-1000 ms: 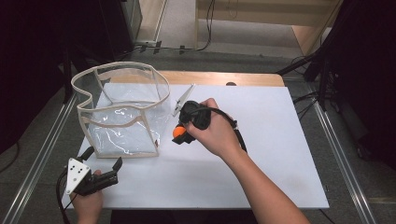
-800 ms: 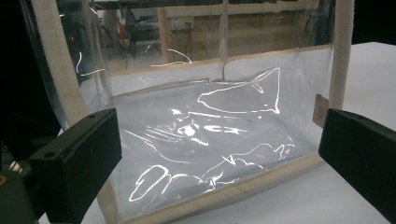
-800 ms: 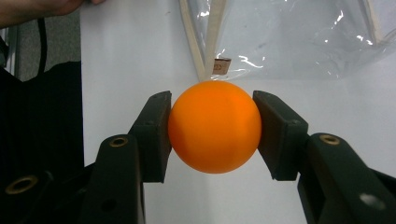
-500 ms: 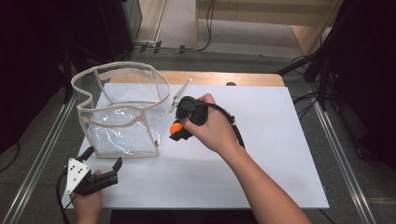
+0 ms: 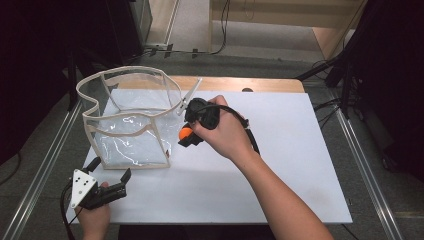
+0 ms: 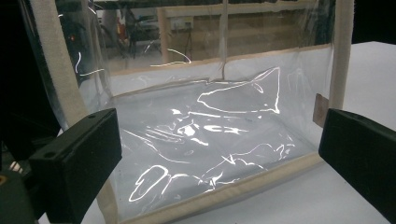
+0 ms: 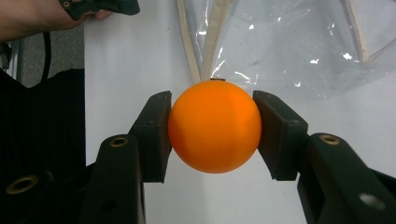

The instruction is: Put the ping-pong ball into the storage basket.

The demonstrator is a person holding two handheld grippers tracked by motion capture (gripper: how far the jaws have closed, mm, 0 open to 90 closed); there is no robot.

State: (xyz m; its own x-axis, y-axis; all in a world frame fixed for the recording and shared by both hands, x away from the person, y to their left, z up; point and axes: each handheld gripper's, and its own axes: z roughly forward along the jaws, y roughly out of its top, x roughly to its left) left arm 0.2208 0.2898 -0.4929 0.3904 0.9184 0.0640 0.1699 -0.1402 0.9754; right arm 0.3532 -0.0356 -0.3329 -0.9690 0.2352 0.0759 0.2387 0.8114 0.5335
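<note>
An orange ball (image 7: 214,125) sits clamped between the two black jaws of my right gripper (image 7: 214,128). In the high view the ball (image 5: 185,133) hangs just right of a clear plastic bag (image 5: 127,122) with beige fabric trim, which stands open-topped on the white table (image 5: 280,165). My right gripper (image 5: 187,135) is level with the bag's right rim. My left gripper (image 5: 107,172) rests open at the front left, its jaws spread wide in front of the bag's near wall (image 6: 205,135), nothing between them.
The table's wooden far edge (image 5: 260,84) and metal side rails (image 5: 367,170) border the white surface. A black cable (image 5: 245,125) trails from the right gripper over the hand. Dark floor and cables lie beyond.
My right gripper has carried the orange ball a little left and toward the bag's right rim. The left gripper has stayed put.
</note>
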